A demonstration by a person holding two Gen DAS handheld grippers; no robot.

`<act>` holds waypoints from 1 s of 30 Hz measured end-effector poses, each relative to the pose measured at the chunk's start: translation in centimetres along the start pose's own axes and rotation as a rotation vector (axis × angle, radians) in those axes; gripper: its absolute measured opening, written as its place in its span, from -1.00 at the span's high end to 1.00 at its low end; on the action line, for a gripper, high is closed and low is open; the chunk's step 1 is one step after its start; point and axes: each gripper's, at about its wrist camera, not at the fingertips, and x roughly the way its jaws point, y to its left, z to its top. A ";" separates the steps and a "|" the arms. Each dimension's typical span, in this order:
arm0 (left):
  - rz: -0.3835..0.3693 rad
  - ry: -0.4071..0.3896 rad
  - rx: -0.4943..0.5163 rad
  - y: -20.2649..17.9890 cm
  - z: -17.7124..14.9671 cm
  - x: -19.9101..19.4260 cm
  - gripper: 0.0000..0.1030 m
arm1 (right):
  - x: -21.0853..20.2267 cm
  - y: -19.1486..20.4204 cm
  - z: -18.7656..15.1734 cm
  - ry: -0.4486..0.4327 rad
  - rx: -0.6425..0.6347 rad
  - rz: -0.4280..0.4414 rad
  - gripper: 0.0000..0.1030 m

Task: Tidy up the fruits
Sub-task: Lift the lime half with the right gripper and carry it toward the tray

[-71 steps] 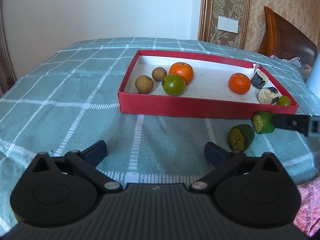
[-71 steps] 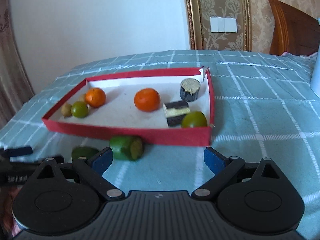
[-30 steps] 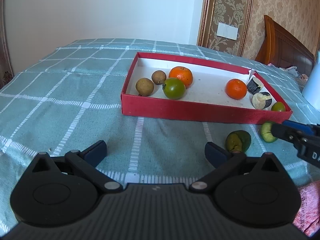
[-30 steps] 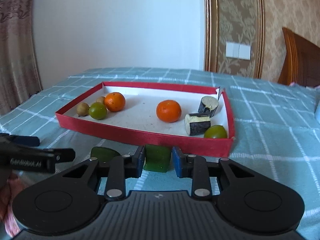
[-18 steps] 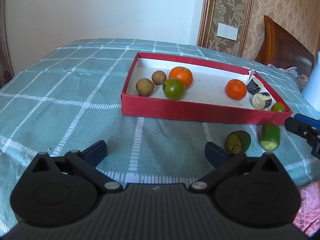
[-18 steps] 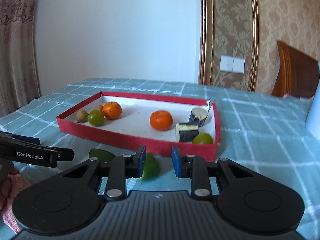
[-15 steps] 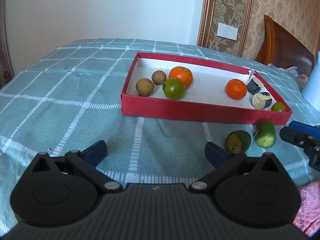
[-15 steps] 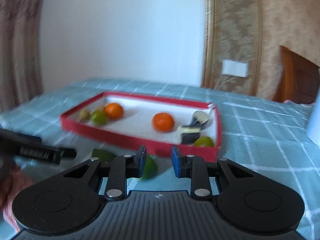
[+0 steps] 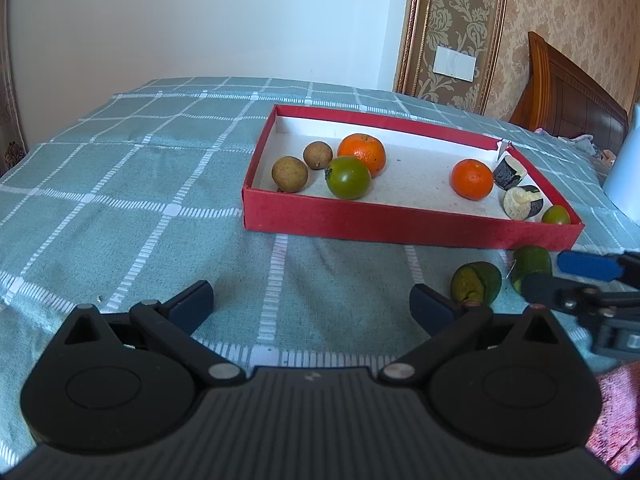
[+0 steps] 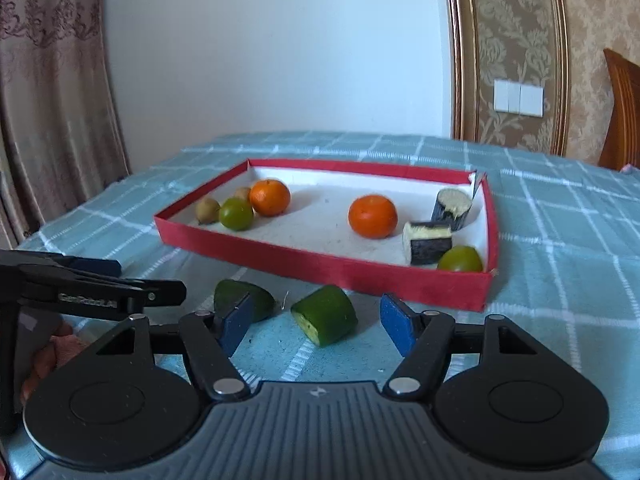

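Observation:
A red box (image 9: 400, 224) (image 10: 320, 262) on the bed holds two oranges (image 9: 362, 152), a green fruit (image 9: 348, 178), two brown fruits (image 9: 290, 174), two dark cut pieces (image 10: 428, 240) and a small green fruit (image 10: 460, 260). In front of the box lie a cut green cylinder piece (image 10: 326, 314) (image 9: 530, 264) and a dark green cut fruit (image 10: 244, 304) (image 9: 476, 282). My right gripper (image 10: 316, 328) is open, with the cylinder piece lying between its fingers on the cloth. My left gripper (image 9: 312, 306) is open and empty.
The bed has a teal checked cover (image 9: 120, 184). A wooden headboard (image 9: 568, 80) stands at the back right. A white object (image 9: 624, 172) sits at the right edge. A curtain (image 10: 52, 100) hangs at the left. Pink cloth (image 9: 616, 412) lies at the lower right.
My right gripper was shut on the green cylinder piece; it has opened, and the piece now lies on the cloth in front of the box. My left gripper has stayed open and still.

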 end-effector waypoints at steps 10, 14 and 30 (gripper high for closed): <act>-0.004 -0.002 -0.005 0.1 0.0 0.0 -1.00 | -0.4 1.7 -0.8 -0.054 -0.093 -0.106 0.44; -0.004 -0.002 -0.005 0.1 0.0 0.0 -1.00 | 0.1 2.3 -0.8 -0.013 -0.142 -0.114 0.44; -0.014 -0.008 -0.017 0.3 0.0 -0.1 -1.00 | 1.4 1.3 -0.1 0.033 -0.110 -0.053 0.43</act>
